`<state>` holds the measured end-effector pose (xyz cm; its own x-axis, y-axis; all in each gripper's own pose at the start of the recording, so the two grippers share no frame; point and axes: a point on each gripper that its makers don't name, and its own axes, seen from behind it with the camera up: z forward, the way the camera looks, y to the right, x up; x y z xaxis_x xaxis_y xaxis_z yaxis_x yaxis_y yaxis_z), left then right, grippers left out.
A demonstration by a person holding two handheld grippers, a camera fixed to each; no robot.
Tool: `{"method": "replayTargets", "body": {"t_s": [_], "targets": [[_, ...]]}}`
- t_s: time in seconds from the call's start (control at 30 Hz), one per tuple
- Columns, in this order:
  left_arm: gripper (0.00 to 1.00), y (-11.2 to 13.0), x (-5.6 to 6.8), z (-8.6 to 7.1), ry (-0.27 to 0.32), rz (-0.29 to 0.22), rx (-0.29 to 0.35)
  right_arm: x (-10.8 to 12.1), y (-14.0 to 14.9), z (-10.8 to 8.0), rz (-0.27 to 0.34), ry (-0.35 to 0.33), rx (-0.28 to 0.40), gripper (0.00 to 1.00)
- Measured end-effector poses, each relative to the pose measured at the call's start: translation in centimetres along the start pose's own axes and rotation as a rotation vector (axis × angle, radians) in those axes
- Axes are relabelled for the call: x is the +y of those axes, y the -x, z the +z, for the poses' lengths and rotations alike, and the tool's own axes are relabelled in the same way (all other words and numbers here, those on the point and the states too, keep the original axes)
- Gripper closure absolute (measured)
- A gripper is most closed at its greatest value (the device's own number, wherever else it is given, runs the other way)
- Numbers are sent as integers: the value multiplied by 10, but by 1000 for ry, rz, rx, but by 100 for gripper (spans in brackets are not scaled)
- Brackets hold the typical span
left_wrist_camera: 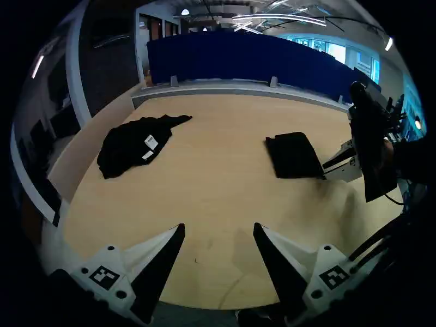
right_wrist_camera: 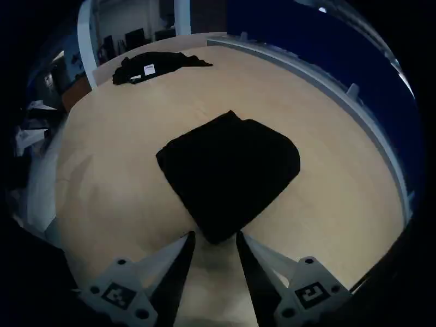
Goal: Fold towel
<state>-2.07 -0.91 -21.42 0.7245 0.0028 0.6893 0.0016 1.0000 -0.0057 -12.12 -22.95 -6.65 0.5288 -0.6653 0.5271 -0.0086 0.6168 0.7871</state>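
Black towel (right_wrist_camera: 229, 174) lies with 1 corner inside the spread right claw (right_wrist_camera: 214, 238).

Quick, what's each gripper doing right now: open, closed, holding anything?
Left gripper: open, holding nothing.
Right gripper: open, straddling the near corner of the folded black towel, not pressing on it.

On our left gripper (left_wrist_camera: 218, 224) we see 2 white fingers (left_wrist_camera: 146, 252) tapering to points, their inner faces black, each base carrying 1 square black-and-white marker (left_wrist_camera: 104, 276) and small round screws (left_wrist_camera: 110, 248). Our right gripper (right_wrist_camera: 215, 233) is built alike: 2 white wedges with black inner faces and 2 markers. In the left gripper view we make out its tall black body (left_wrist_camera: 370, 147), a dark sleeve (left_wrist_camera: 410, 158) behind it, and black cables (left_wrist_camera: 381, 240) below.
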Motion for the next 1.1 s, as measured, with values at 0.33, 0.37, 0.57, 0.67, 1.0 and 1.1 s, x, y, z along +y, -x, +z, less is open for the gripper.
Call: {"method": "replayTargets", "body": {"t_s": [0.33, 0.37, 0.57, 0.67, 1.0, 1.1], "targets": [[7, 1, -1, 0, -1, -5, -1, 0, 4, 6, 8, 2, -3, 66], [7, 2, -1, 0, -1, -5, -1, 0, 4, 6, 9, 2, -3, 68], [7, 1, 1, 1, 2, -3, -2, 0, 5, 9, 21, 10, 2, 81], [7, 1, 1, 1, 2, -2, -2, 0, 5, 10, 26, 7, 8, 87], [7, -1, 3, -1, 6, 0, 1, 6, -11, 0, 24, 15, 51, 95], [7, -4, 4, -1, 8, 0, 6, 9, -23, -9, 19, 14, 75, 95]]}}
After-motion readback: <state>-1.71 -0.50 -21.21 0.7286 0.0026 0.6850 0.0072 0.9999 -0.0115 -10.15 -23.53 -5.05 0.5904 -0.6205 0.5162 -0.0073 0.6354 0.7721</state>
